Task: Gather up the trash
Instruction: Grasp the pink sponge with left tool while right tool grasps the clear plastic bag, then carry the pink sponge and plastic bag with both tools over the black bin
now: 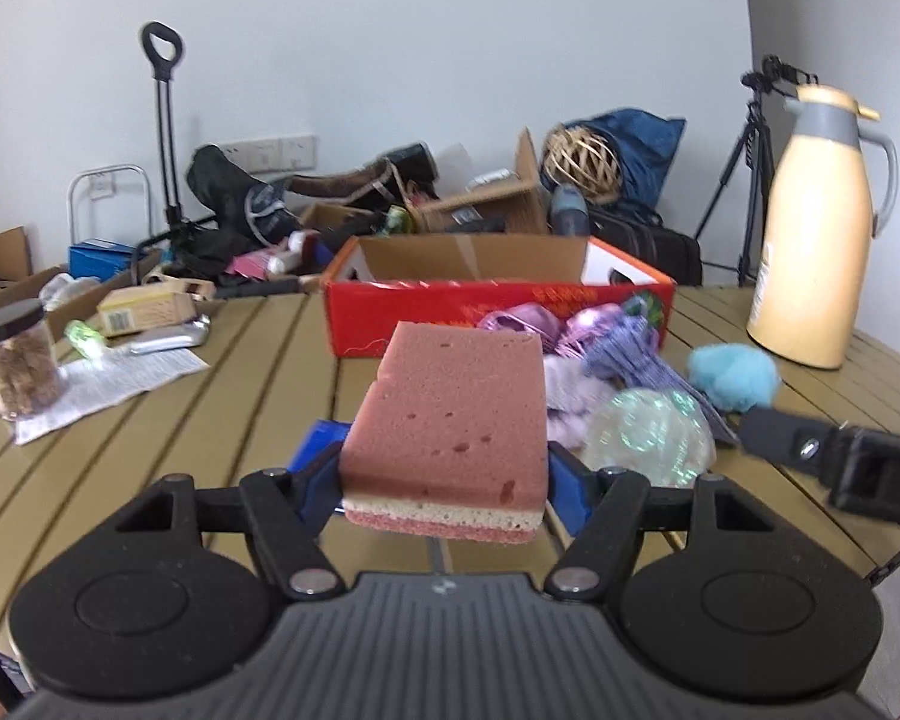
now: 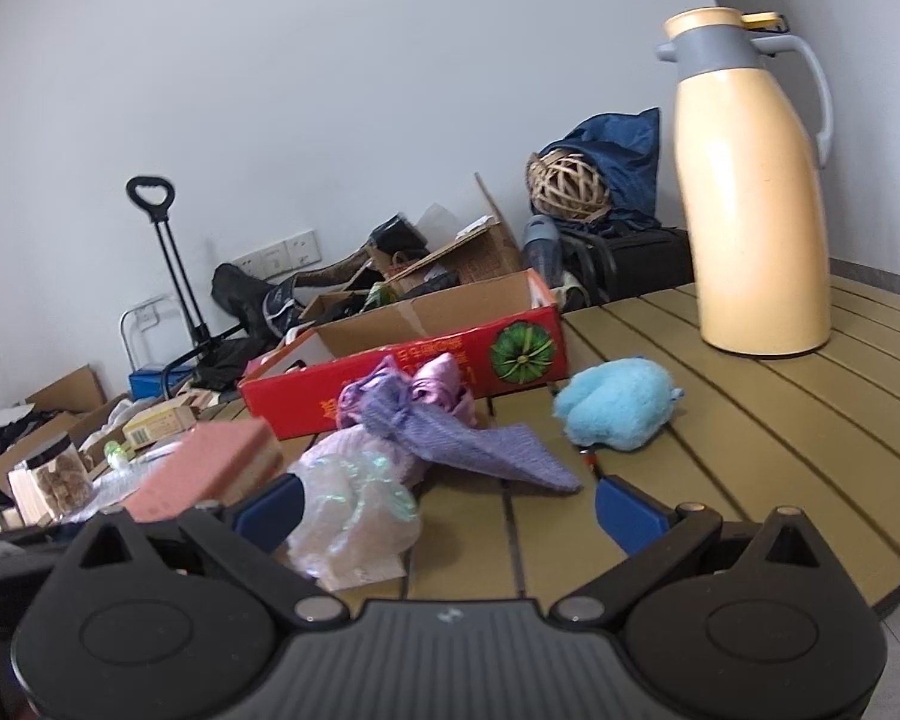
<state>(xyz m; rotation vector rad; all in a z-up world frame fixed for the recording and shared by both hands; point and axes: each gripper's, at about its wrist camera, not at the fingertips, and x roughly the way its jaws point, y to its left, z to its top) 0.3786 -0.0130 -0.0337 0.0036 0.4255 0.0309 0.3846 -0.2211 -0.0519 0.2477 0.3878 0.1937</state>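
The left claw (image 1: pixel 444 480) is clamped on the sponge (image 1: pixel 450 420), held above the table (image 1: pixel 210 420) near the box (image 1: pixel 498 309). The right claw (image 2: pixel 447 516) gapes wide; a crinkly wrapper (image 2: pixel 354 516) lies at its left finger, seemingly untouched.

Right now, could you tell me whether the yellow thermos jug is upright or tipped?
Upright: the thermos jug stands on its base on the table, lid on top.

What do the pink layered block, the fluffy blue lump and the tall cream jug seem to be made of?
Pink layered block: sponge foam, matt, with open pores and a coarser scouring layer beneath. Fluffy blue lump: soft fibre, perhaps plush or wool; fuzzy surface. Tall cream jug: probably plastic-cased, smooth with soft sheen.
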